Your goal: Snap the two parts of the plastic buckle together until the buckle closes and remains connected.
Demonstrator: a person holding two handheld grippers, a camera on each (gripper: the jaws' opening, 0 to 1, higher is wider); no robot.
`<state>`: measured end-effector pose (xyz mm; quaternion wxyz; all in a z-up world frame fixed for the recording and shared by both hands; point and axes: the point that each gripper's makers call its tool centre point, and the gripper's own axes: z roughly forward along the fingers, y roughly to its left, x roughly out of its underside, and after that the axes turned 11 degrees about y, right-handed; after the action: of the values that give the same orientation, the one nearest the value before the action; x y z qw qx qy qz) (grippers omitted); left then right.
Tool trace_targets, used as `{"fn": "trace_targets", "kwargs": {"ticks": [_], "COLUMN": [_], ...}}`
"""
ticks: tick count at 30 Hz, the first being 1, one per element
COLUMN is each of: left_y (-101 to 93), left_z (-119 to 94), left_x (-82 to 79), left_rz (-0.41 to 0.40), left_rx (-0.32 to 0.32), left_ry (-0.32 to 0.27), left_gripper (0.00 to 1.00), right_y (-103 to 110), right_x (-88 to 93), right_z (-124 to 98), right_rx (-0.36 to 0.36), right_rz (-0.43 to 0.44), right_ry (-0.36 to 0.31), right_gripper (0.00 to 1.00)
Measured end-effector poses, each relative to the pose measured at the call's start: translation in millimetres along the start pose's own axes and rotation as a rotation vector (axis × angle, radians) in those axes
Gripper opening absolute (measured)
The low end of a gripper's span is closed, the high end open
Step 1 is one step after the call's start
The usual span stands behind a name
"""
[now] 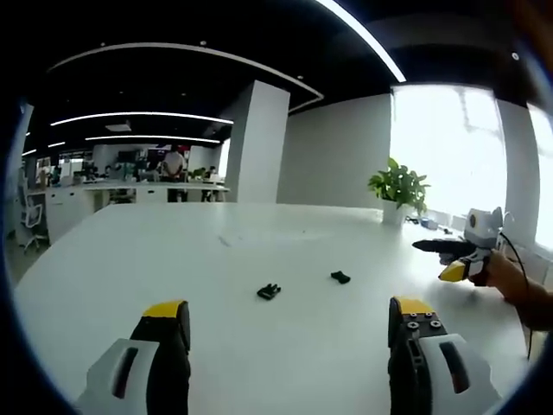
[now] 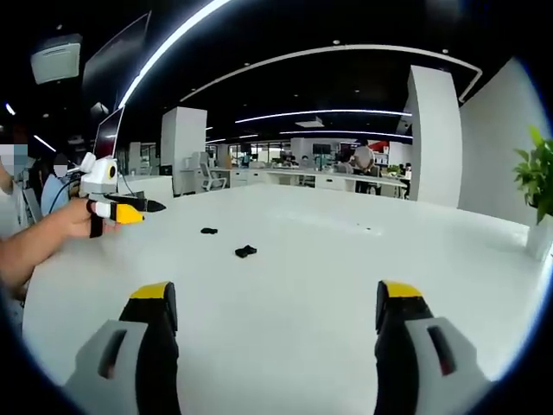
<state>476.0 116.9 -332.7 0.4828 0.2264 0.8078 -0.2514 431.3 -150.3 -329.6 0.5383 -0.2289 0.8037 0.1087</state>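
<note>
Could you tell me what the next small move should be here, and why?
Probably bring the left tongs forward and down onto the nearer buckle part. Both tongs are open and empty, and the two buckle parts lie apart on the white table, the other part just beyond.

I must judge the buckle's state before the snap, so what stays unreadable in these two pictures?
- Buckle parts: left gripper view, too small to tell prong piece from socket.
- The same in the right gripper view.
- Potted plant: cut off by the picture's edge.
</note>
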Motion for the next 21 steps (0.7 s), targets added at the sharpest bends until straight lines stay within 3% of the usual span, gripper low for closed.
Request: {"fn": "trace_targets", "kwargs": {"ticks": [11,17,21], "left_y": [-12.2,-14.4,-16.9], "left_z": [5,2,-1], "left_x": [5.0,4.4,3.3], "left_rz": [0.032,-0.017,-0.018], "left_rx": [0.032,0.073,0.076], "left_ry": [0.031,0.038,0.031], "left_gripper": [0.95,0.93,0.93], "right_y": [-1,-2,-1], "right_x": [0.4,-4.1,0.3], "right_z": [-1,-2,0], "right_rx": [-0.007,-0.018,-0.027], "right_rz": [0.001,0.035,0.038], "right_ry": [0.004,-0.014,0.009], "right_gripper": [0.93,0.89,0.89]}}
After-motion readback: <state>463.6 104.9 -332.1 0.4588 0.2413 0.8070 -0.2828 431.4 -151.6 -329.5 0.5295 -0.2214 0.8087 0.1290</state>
